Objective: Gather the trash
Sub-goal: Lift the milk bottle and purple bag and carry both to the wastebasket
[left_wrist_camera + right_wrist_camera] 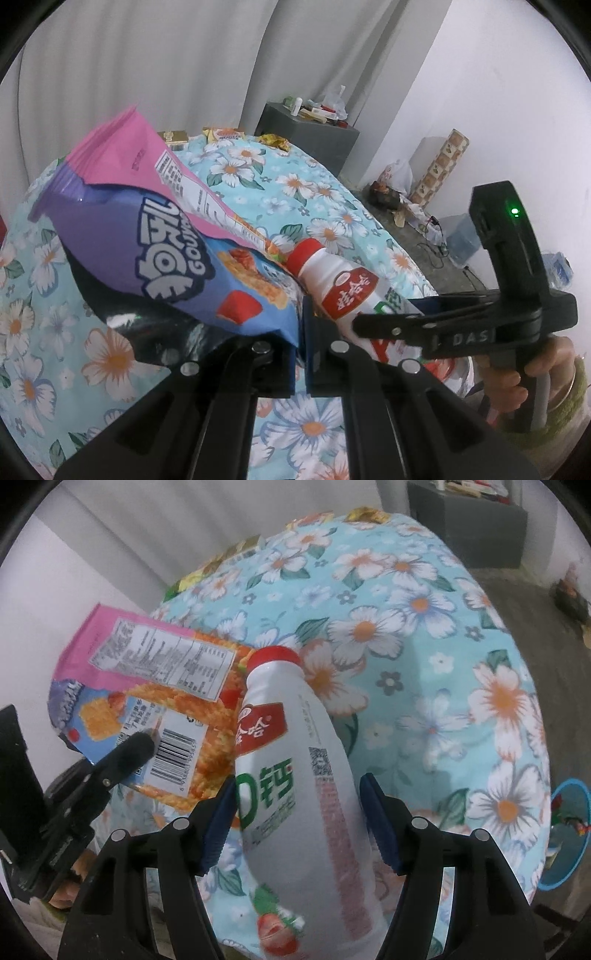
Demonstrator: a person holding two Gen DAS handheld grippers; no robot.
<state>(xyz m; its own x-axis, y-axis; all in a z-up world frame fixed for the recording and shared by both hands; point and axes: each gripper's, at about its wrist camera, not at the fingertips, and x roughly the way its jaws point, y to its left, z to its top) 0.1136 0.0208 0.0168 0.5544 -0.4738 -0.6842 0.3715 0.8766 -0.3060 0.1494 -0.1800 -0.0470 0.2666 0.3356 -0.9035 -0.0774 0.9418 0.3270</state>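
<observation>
My left gripper [300, 350] is shut on a purple and pink snack bag [159, 236], held up above the flowered table. The bag also shows in the right wrist view [155, 686], with the left gripper [147, 744] clamped on its lower edge. My right gripper [295, 823] is shut on a white drink bottle [295, 768] with a red cap, pinched at mid body between the blue pads. The bottle [332, 280] and the right gripper [373, 319] show at the right of the left wrist view, close beside the bag.
A flowered cloth [424, 646] covers the table. More wrappers [225, 133] lie at its far edge. A grey cabinet [306, 136] with clutter stands behind. A blue-rimmed bin [565, 834] stands on the floor at the right. Floor clutter and cables [428, 229] lie by the wall.
</observation>
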